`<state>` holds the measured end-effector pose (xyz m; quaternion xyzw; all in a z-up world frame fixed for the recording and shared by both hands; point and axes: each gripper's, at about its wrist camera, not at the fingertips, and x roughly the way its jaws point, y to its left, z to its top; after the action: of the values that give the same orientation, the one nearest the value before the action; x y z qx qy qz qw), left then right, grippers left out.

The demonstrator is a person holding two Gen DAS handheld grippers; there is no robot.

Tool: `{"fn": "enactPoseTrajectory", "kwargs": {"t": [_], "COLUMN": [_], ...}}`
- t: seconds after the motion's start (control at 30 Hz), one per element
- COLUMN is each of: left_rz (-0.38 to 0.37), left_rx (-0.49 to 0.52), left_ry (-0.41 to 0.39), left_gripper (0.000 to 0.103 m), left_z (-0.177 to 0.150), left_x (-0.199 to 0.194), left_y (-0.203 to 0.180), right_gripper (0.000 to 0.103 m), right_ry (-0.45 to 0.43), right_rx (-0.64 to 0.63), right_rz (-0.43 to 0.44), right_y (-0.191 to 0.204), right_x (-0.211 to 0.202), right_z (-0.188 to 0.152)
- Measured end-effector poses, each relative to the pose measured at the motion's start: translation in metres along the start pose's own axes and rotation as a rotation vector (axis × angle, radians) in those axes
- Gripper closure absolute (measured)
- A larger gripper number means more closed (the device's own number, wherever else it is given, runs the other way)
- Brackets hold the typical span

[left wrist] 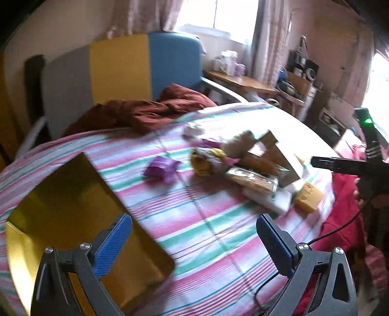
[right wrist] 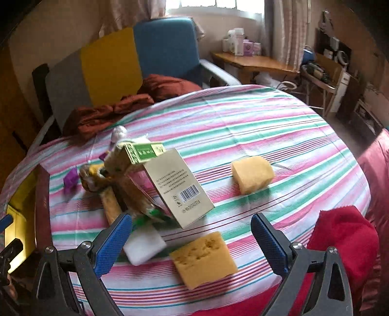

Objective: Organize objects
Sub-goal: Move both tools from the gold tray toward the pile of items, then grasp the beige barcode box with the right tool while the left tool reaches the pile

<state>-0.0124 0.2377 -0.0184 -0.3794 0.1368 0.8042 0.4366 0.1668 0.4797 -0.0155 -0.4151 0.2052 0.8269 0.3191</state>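
Both grippers hang wide open and empty, the left gripper (left wrist: 194,243) beside a yellow box (left wrist: 73,218), the right gripper (right wrist: 190,240) over a sponge (right wrist: 204,258) and a white block (right wrist: 144,244). Past them a beige carton (right wrist: 180,187) shows a barcode and small print too fine to read; a green pack (right wrist: 145,152) leans on it in the pile. A second sponge (right wrist: 251,173) lies apart on the striped cloth (right wrist: 267,126). Beyond: chairs (right wrist: 165,46), desk (right wrist: 252,62), window (right wrist: 214,3)

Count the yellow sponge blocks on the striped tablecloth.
2. One yellow sponge block lies near the table's front edge; the other yellow sponge block sits farther back, right of the pile, which may hide more.
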Motion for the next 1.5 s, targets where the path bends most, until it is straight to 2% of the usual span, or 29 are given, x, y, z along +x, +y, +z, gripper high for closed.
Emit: {"fn": "enactPoseTrajectory", "kwargs": {"t": [0.23, 0.43, 0.67, 0.87, 1.03, 1.17, 1.23, 1.27, 1.3, 1.43, 1.5], "left_rz": [-0.093, -0.102, -0.133, -0.188, -0.155, -0.100, -0.107, -0.106, -0.120, -0.156, -0.146], "left_rx": [-0.014, 0.028, 0.079, -0.033, -0.136, -0.158, -0.100, -0.061, -0.019, 0.011, 0.025], "left_ry": [0.084, 0.144, 0.244, 0.305, 0.333, 0.317, 0.305, 0.300, 0.286, 0.295, 0.310], "left_gripper": [0.000, 0.001, 0.008, 0.006, 0.005, 0.005, 0.010, 0.020, 0.024, 0.035, 0.051], "left_z": [0.010, 0.012, 0.014, 0.026, 0.032, 0.029, 0.025, 0.021, 0.016, -0.001, -0.011], "left_x": [0.035, 0.065, 0.106, 0.137, 0.161, 0.173, 0.169, 0.166, 0.159, 0.137, 0.125], "left_y": [-0.023, -0.044, -0.070, -0.091, -0.105, -0.106, -0.107, -0.107, -0.105, -0.083, -0.072], "right_gripper": [0.005, 0.005, 0.005, 0.005, 0.005, 0.005, 0.005, 0.005, 0.005, 0.005, 0.005], "right_ry": [0.105, 0.145, 0.177, 0.181, 0.162, 0.158, 0.162, 0.165, 0.167, 0.167, 0.180], "right_rx": [-0.091, -0.131, -0.118, -0.097, -0.089, -0.083, -0.090, -0.096, -0.104, -0.155, -0.187], "right_rz": [0.028, 0.037, 0.060, 0.059, 0.062, 0.061, 0.069, 0.071, 0.075, 0.098, 0.114], "right_y": [0.001, 0.004, -0.009, -0.020, -0.026, -0.029, -0.028, -0.027, -0.026, -0.016, -0.009], "right_x": [0.032, 0.045, 0.050, 0.051, 0.046, 0.047, 0.050, 0.052, 0.053, 0.059, 0.064], "right_z": [0.012, 0.024, 0.028, 0.025, 0.026, 0.028, 0.030, 0.031, 0.032, 0.039, 0.042]}}
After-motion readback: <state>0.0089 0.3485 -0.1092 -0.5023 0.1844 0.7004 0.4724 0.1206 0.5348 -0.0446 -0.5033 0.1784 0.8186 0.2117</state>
